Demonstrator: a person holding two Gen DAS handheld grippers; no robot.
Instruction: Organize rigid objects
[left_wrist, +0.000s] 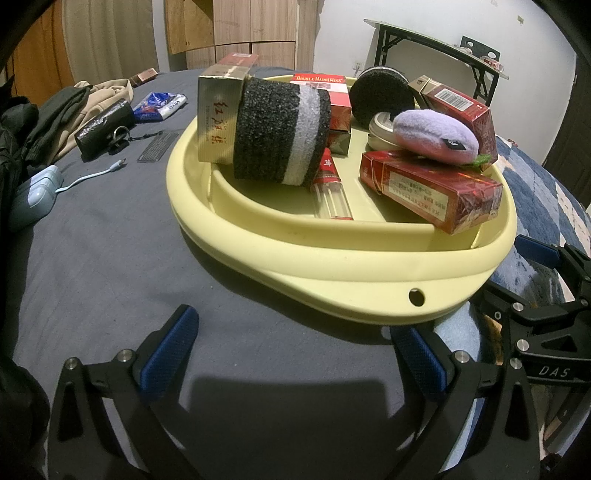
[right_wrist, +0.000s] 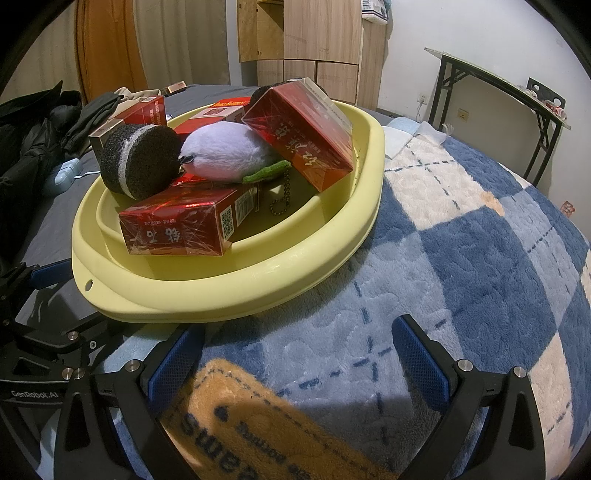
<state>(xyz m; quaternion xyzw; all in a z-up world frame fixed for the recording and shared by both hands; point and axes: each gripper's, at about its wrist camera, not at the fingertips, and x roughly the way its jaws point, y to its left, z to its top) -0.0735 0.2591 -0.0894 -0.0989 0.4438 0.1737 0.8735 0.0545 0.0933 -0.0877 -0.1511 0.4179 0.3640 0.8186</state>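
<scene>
A pale yellow basin (left_wrist: 332, 258) (right_wrist: 229, 295) sits on the bed, piled with things. In it are a gold box (left_wrist: 218, 118), a black-and-grey sponge roll (left_wrist: 280, 136) (right_wrist: 140, 162), a purple plush pouch (left_wrist: 436, 136) (right_wrist: 225, 151), a round tin (left_wrist: 380, 129), a thin red tube (left_wrist: 332, 192), and several red boxes (left_wrist: 432, 192) (right_wrist: 173, 229), one of them tilted (right_wrist: 303, 136). My left gripper (left_wrist: 295, 339) is open over the grey sheet, just short of the basin's near rim. My right gripper (right_wrist: 299, 336) is open over the blue blanket beside the basin. Neither holds anything.
Left of the basin lie clothes (left_wrist: 55, 118), a black pouch (left_wrist: 103, 127), a blue-white packet (left_wrist: 159, 105) and a light blue device with a cable (left_wrist: 33, 199). A blue-and-white checked blanket (right_wrist: 480, 258) covers the right side. A folding table (right_wrist: 498, 88) stands by the wall.
</scene>
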